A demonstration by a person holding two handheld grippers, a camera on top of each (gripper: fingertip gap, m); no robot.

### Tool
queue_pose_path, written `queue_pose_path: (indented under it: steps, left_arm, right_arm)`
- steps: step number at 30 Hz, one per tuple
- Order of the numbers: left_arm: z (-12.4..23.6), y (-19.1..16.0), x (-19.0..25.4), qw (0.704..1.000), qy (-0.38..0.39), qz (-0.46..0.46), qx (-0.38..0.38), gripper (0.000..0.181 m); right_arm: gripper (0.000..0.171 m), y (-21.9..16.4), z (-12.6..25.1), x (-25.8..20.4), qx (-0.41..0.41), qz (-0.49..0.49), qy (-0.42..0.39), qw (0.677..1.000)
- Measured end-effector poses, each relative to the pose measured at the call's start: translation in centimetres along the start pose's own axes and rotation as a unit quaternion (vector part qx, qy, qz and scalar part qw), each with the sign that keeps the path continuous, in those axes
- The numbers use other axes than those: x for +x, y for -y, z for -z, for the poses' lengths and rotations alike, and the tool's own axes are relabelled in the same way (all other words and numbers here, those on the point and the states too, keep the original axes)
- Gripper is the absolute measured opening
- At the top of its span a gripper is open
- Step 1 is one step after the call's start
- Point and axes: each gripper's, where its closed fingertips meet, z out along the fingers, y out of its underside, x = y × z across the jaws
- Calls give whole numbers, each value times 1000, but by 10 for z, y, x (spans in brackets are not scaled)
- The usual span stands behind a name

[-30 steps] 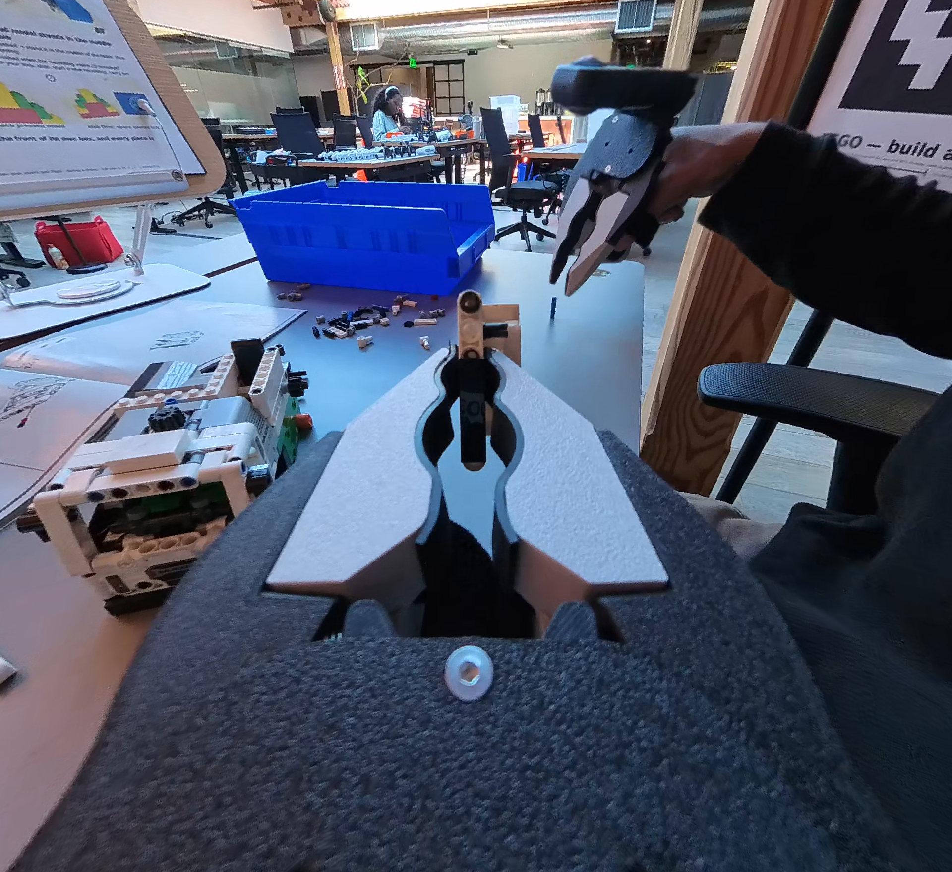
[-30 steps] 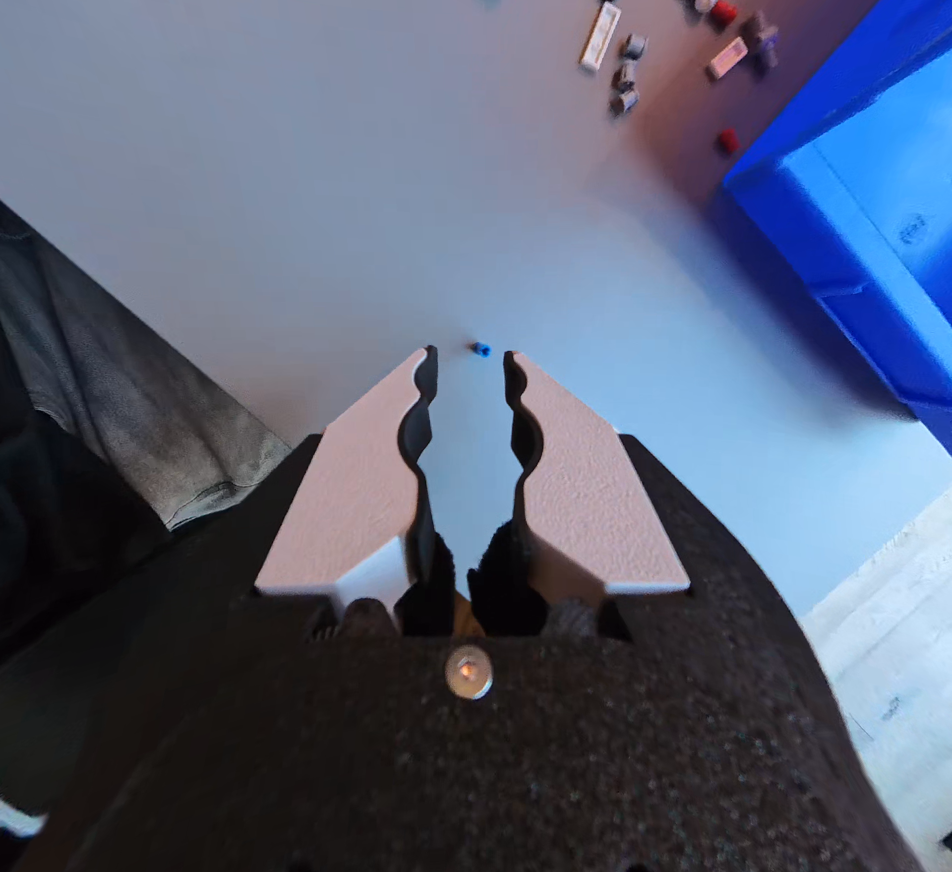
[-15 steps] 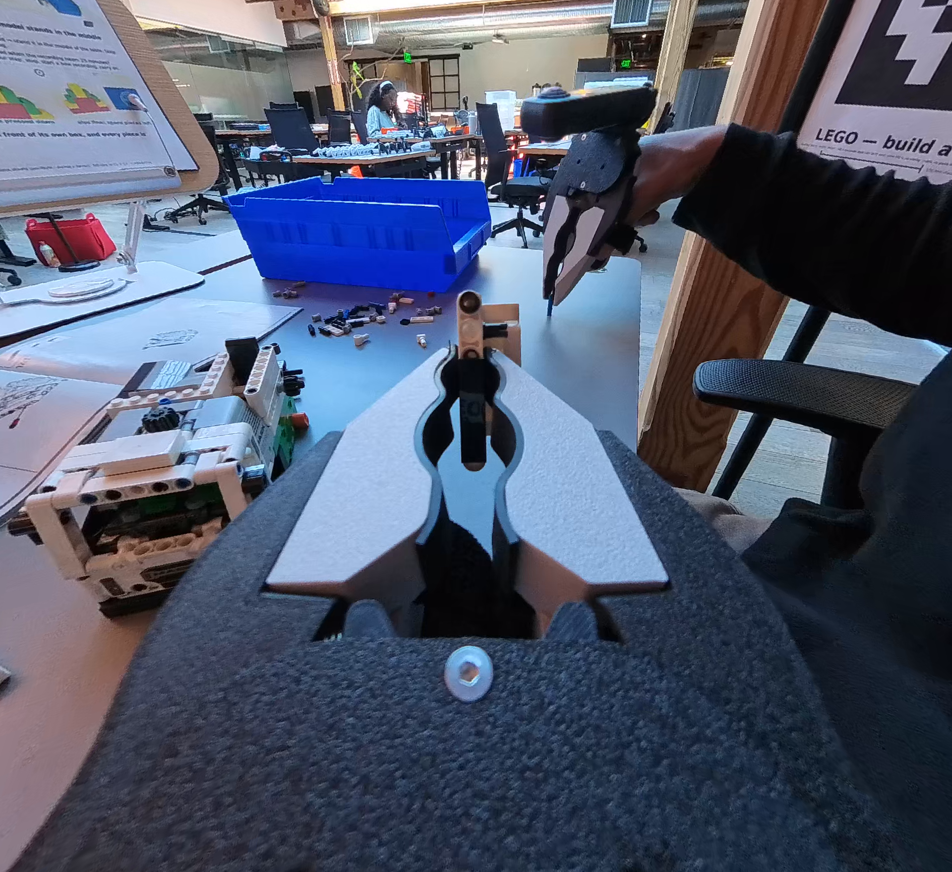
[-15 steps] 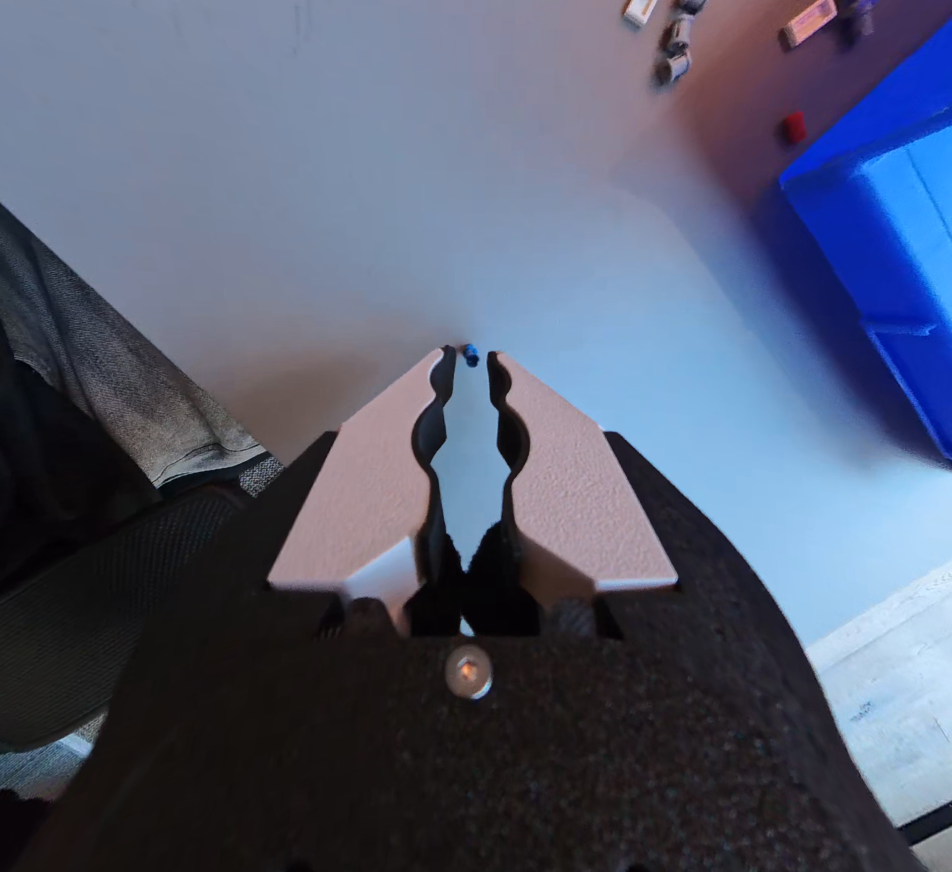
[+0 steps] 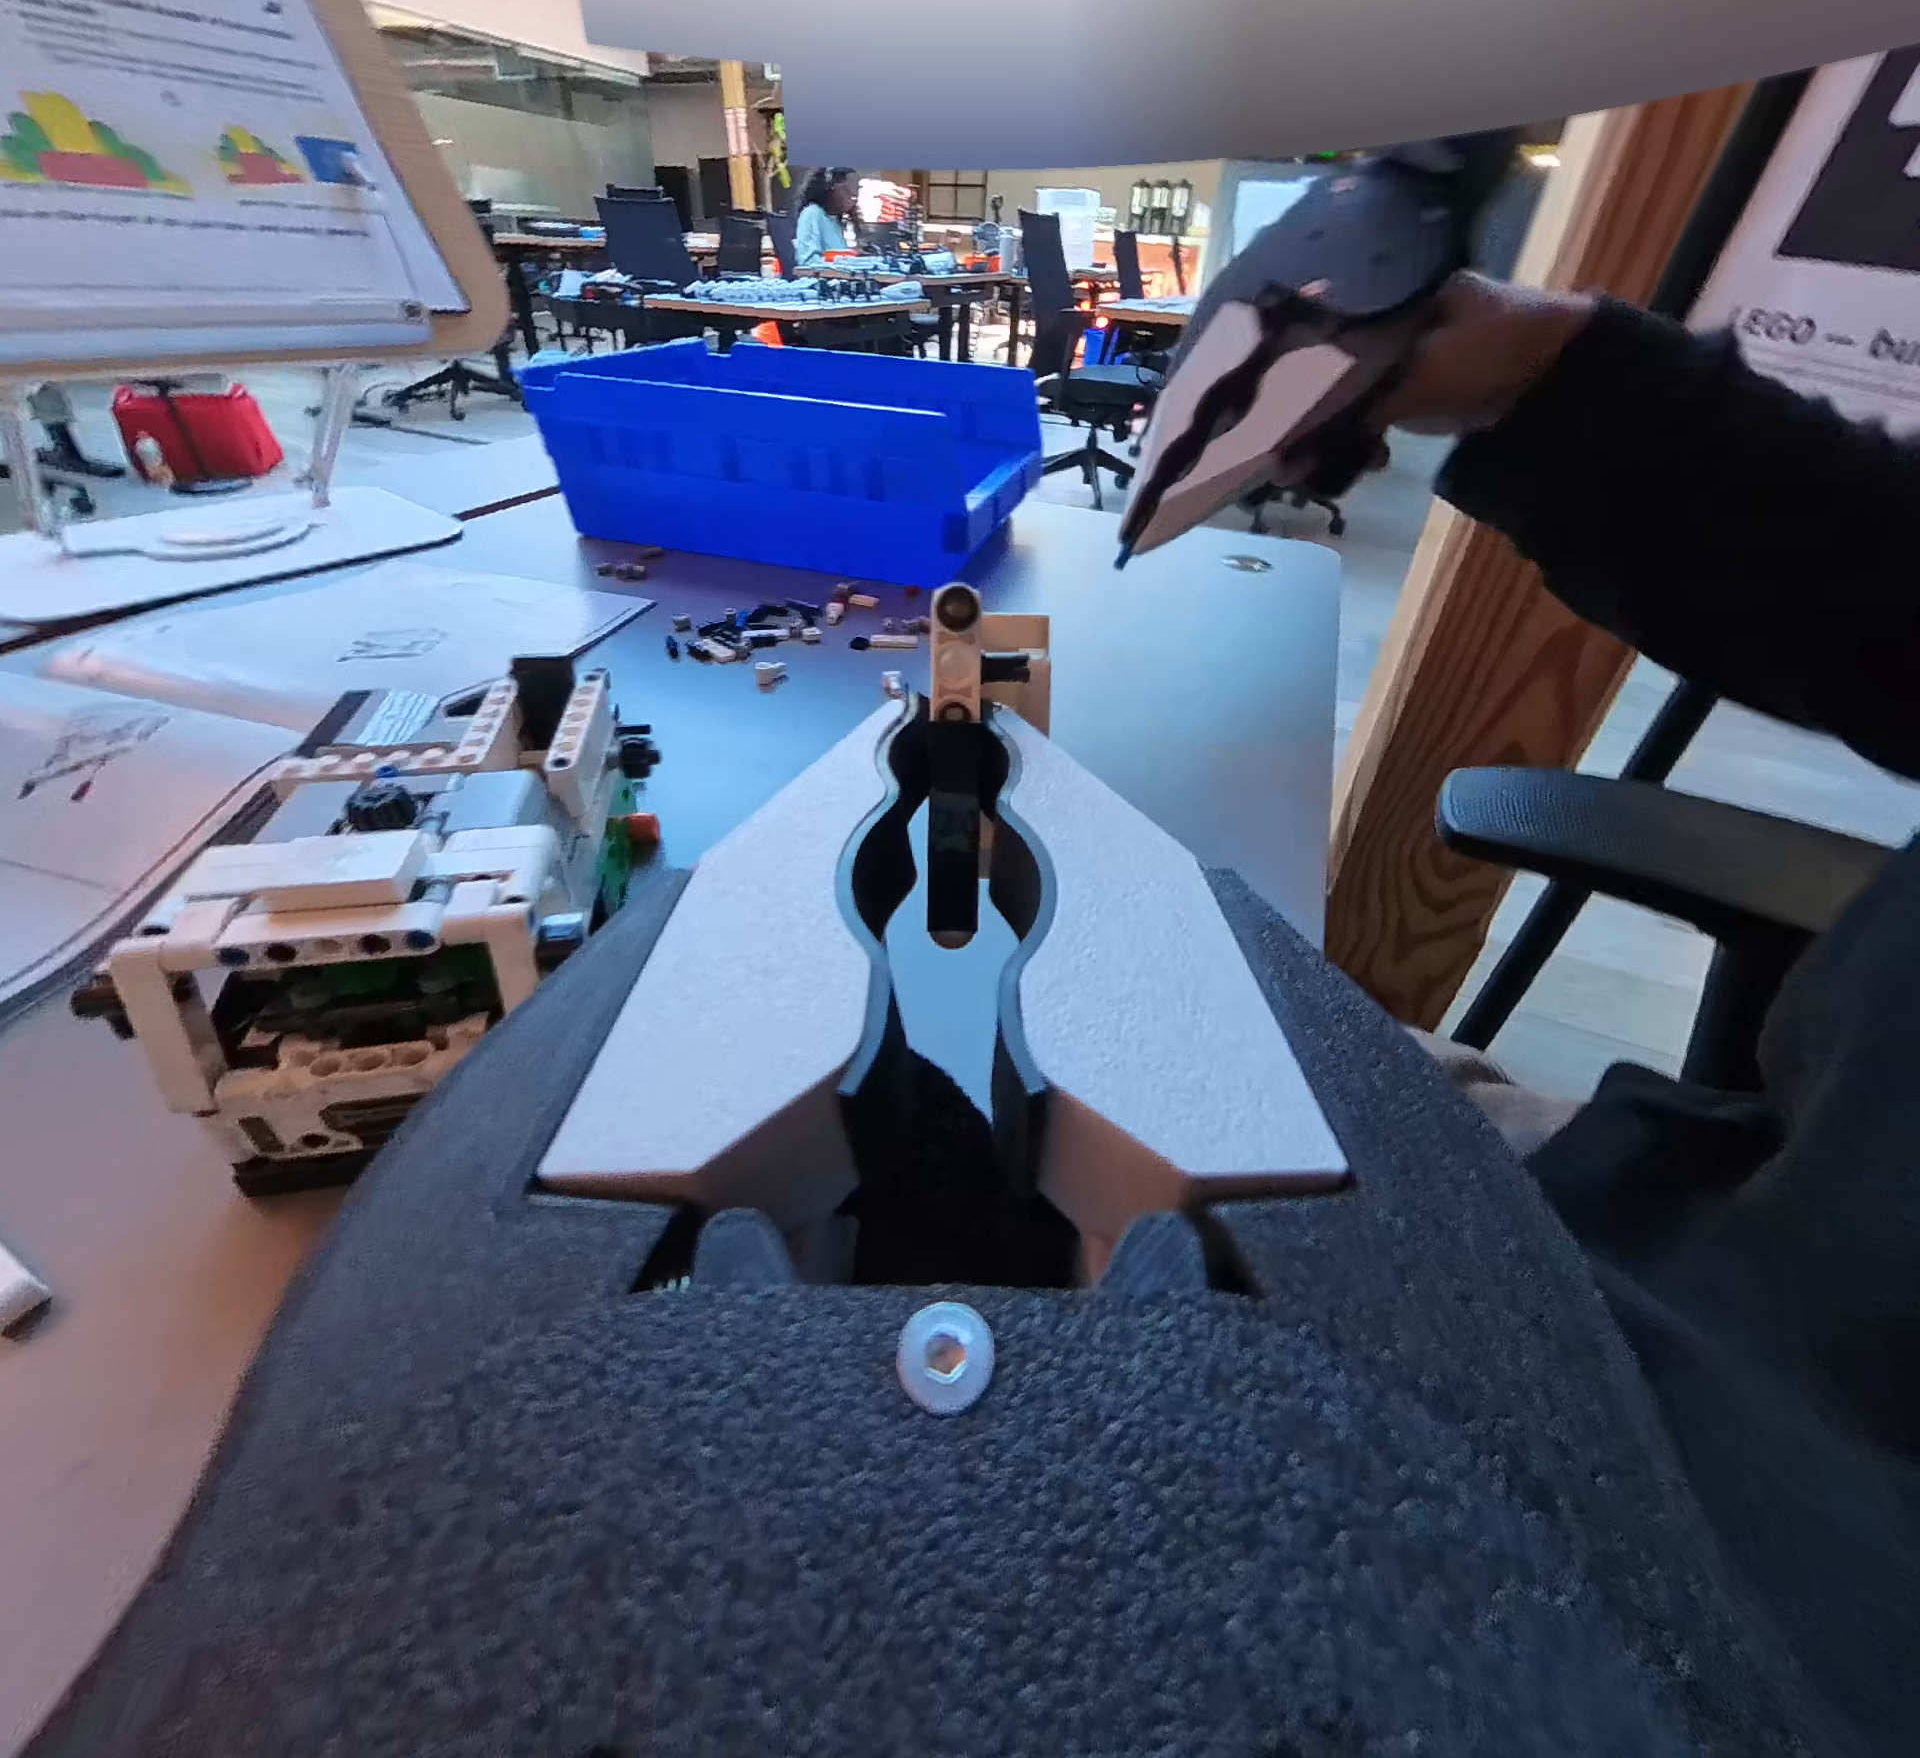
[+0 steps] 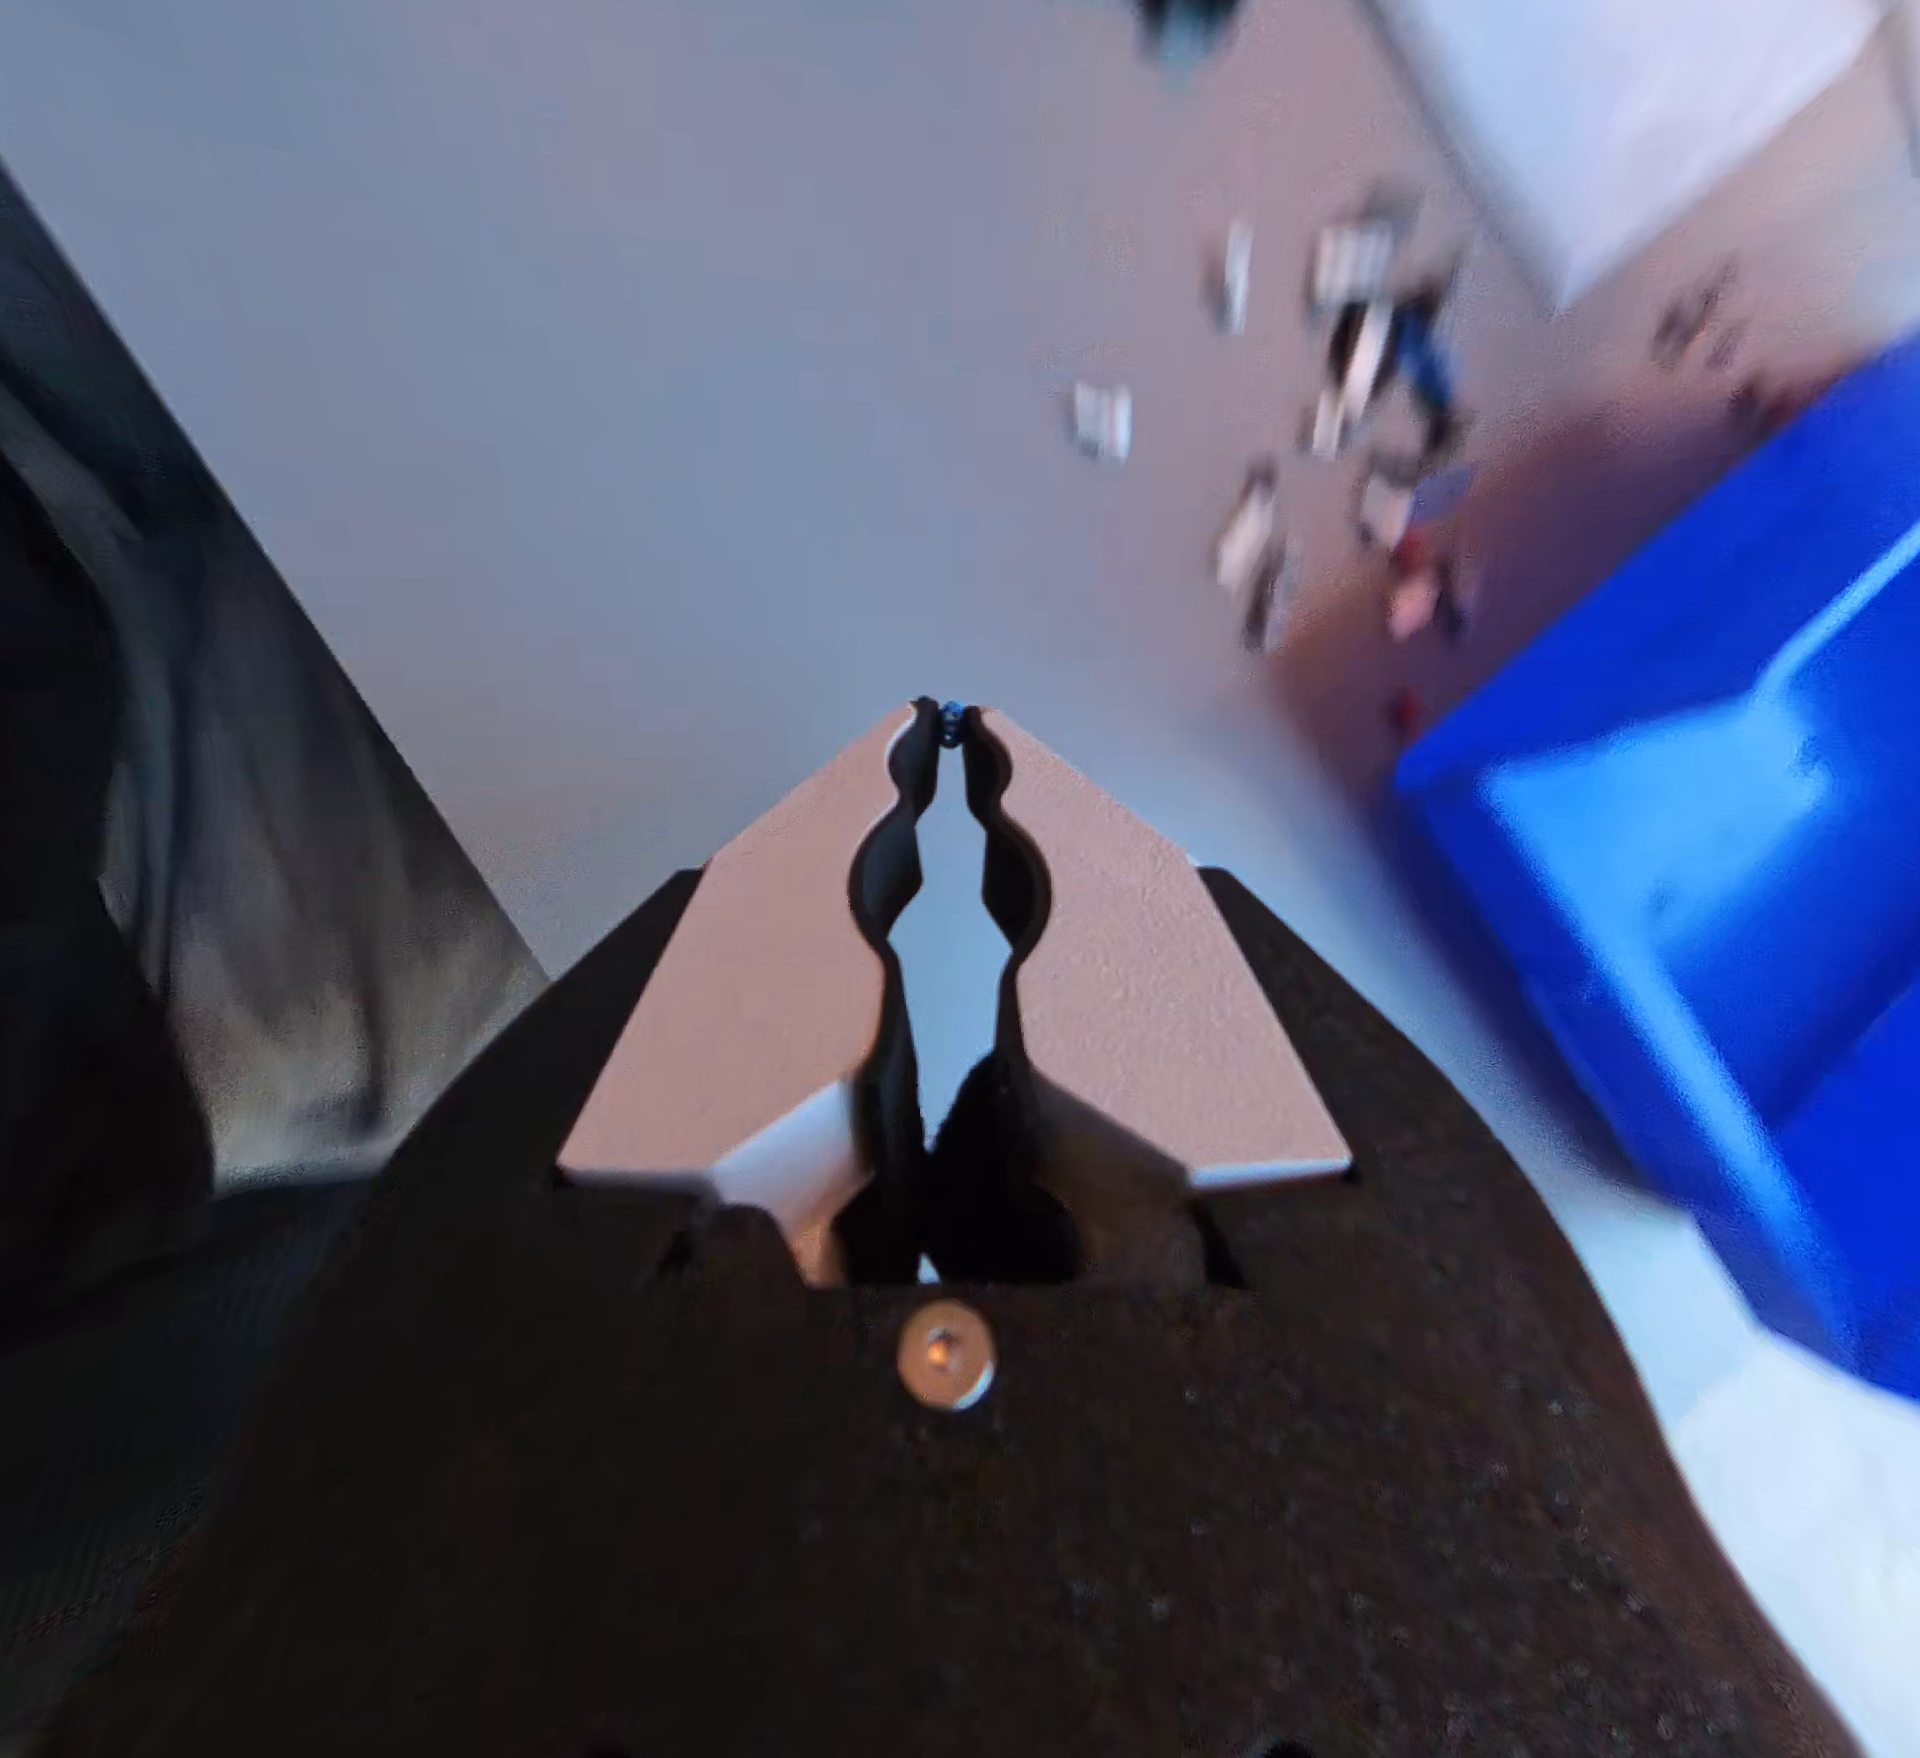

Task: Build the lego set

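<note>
My left gripper (image 5: pixel 951 721) is shut on a small sub-assembly (image 5: pixel 961 659) of a tan beam and a black axle, held above the grey table (image 5: pixel 1174 669). The half-built white, black and green lego vehicle (image 5: pixel 364 887) sits on the table to its left. My right gripper (image 6: pixel 948 716) is shut on a tiny blue pin (image 6: pixel 951 719) at its fingertips, lifted off the table. It also shows in the left wrist view (image 5: pixel 1132 555), up and to the right of the sub-assembly, with the blue pin (image 5: pixel 1122 558) at its tip.
A blue bin (image 5: pixel 790 461) stands at the back of the table, with several loose lego pieces (image 5: pixel 769 633) scattered in front of it. An instruction sheet on a stand (image 5: pixel 177 98) is at far left. A wooden post (image 5: pixel 1475 669) and a black chair (image 5: pixel 1662 846) are on the right.
My right gripper closed on the blue pin on the table, lifted it, and is swinging toward the left gripper. The left gripper has kept its hold and barely moved.
</note>
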Motion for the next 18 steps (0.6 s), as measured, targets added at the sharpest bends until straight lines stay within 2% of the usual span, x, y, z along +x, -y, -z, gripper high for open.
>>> queue_pose_path:
  steps: [1,3,4,6,12,18]
  left_arm:
    - [-1,0,-6,1000,9,18,0,6]
    - [-6,0,-13,997,7,78,-1,6]
    - [-9,0,-15,994,4,113,3,6]
    - [-13,-1,-20,987,5,162,7,5]
    - [-19,-4,-15,984,5,179,-1,6]
    - [-21,-3,-7,986,1,170,1,6]
  right_arm:
    - [3,33,4,-10,60,19,-13,998]
    - [4,101,7,-54,181,81,-18,980]
    - [3,131,5,-71,233,105,-46,966]
    - [4,166,-5,-91,288,127,-120,942]
    - [3,197,-28,-104,350,95,-224,904]
    - [3,195,-42,-100,328,76,-209,918]
